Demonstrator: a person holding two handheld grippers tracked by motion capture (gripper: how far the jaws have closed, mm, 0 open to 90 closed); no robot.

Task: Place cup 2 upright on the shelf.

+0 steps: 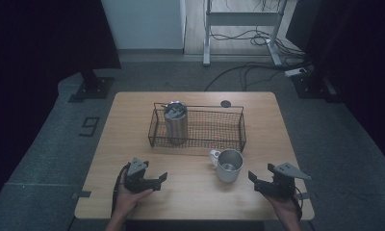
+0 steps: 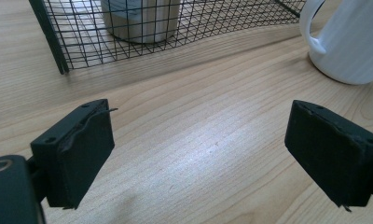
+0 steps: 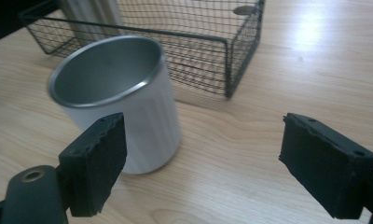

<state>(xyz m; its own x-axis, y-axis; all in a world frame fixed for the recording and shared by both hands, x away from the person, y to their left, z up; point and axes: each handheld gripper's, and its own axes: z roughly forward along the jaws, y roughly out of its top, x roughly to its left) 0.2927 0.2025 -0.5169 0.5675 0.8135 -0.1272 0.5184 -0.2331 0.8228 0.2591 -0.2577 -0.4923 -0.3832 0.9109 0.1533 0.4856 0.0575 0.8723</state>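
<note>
With both grippers' jaws spread and empty, the right gripper (image 1: 261, 181) at lower right could tip the mug (image 1: 227, 165) if it clips the rim.

The right hand-held gripper (image 3: 203, 163) holds its two black jaws wide apart above the pale wooden surface (image 3: 287, 70), with bare wood between them. A white mug (image 3: 128, 100) with a metal-lined inside stands upright just beyond the left jaw, partly behind it and outside the gap. Behind the mug sits a black wire basket (image 3: 208, 42), its near corner post to the mug's right, with a ribbed steel tumbler (image 3: 89, 16) standing inside at its far left end.
</note>
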